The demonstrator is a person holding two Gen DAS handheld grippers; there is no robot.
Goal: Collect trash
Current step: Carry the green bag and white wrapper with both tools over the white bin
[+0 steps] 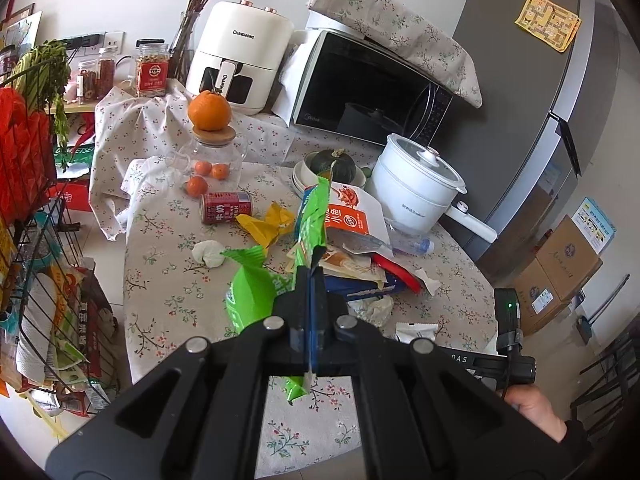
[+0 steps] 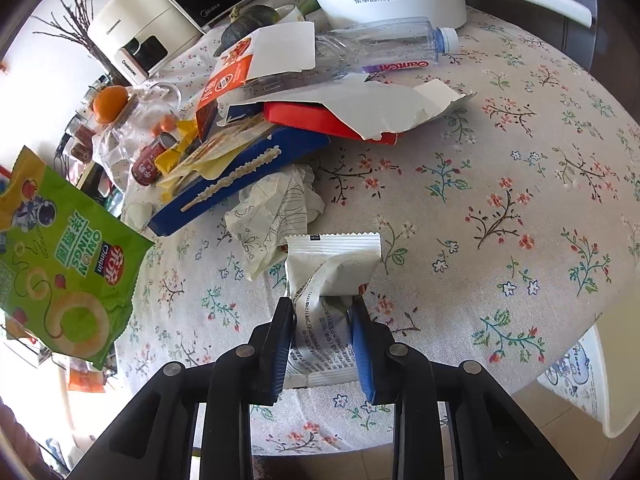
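My left gripper [image 1: 311,280] is pinching the green onion-rings bag [image 1: 256,300], jaws pressed together on its thin edge, and the bag is hanging above the worktop [image 1: 168,292]. My right gripper [image 2: 323,312] is straddling the white sachet [image 2: 332,264], its blue pads touching the packet's sides; I am judging it clamped. The sachet's long axis is running toward twelve o'clock, straight along my fingers, with its crimped end farthest from me.

Outward from there, the crumpled paper [image 2: 280,208] is lying just beside the sachet at eleven o'clock, and my right gripper is the nearer one to it. Beyond it, still at eleven, the blue box [image 2: 240,176] is sitting under the torn red-and-white carton [image 2: 344,116]; the clear bottle [image 2: 384,42] is lying crosswise at twelve. No bin is showing.
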